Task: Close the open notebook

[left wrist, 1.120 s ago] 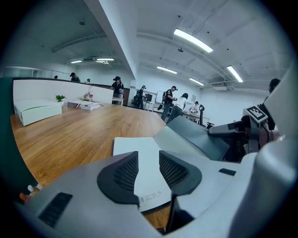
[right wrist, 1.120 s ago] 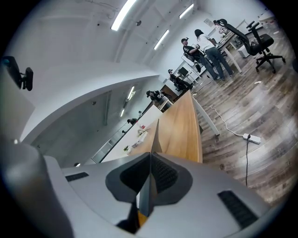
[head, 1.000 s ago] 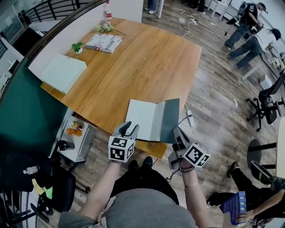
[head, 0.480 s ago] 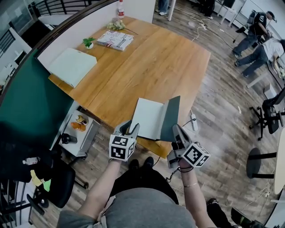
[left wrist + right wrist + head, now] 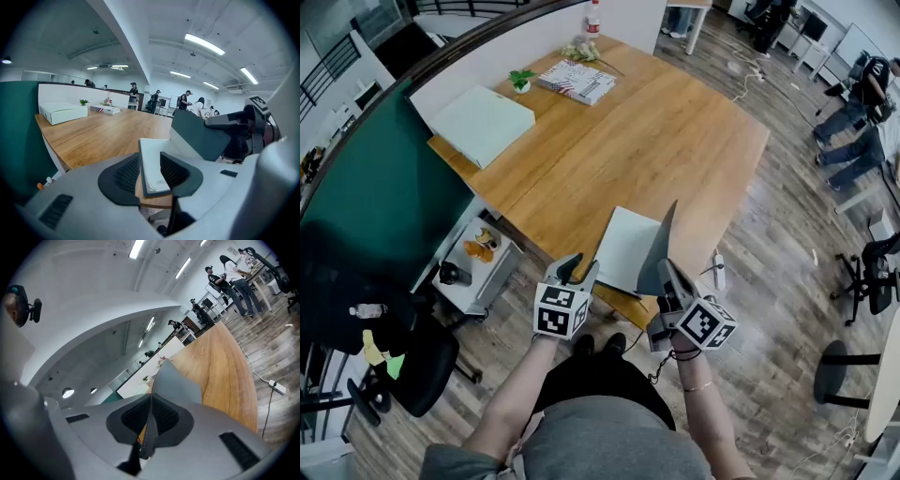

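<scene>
Right claw (image 5: 665,270) pinches notebook (image 5: 626,246) dark cover (image 5: 660,246), which stands near upright over the white pages. Left claw (image 5: 575,270) is spread and empty, just beside the notebook, which sits at the desk (image 5: 609,150) near edge.

Bright overhead strip lights (image 5: 204,43); fisheye-warped edges.

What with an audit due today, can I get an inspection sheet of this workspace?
Surface: wooden table, mostly bare.
Job's things: notebook at the near edge, its cover raised about upright, not closed.
Clutter: white box, magazine, small plant at the far end.
Grippers: left claw open by the notebook's near corner; right claw shut on the cover.
Cables: power strip and lead on the floor beside the table.
Surroundings: green partition, office chairs, people further off.
</scene>
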Motion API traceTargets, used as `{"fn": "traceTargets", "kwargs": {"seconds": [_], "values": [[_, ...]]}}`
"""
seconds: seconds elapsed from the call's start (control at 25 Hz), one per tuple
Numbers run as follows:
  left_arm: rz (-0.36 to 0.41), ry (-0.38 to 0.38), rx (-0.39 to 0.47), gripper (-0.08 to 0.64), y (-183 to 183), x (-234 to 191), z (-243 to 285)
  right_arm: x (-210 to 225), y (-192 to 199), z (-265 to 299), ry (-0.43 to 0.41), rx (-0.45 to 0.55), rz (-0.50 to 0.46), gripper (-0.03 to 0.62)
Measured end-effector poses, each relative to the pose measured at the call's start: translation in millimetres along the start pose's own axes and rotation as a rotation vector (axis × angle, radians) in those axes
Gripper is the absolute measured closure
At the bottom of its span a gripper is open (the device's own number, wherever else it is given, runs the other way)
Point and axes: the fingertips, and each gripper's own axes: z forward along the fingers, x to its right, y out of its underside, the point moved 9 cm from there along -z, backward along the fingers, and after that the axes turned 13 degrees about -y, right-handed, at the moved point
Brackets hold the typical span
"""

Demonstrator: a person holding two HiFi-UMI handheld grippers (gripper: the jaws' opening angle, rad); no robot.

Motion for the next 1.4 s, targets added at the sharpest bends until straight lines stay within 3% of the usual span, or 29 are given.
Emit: {"fn": "traceTargets", "kwargs": {"seconds": [0.52, 1.4], "values": [[-0.058, -0.087, -0.001, 0.413, 13, -21, -16, -4, 22, 49, -0.044, -0.144, -0.039, 0.578], [-0.12, -0.164, -0.019, 0.414, 22, -47, -20, 5, 54, 102, 0.011, -0.358, -0.113, 0.574]]}}
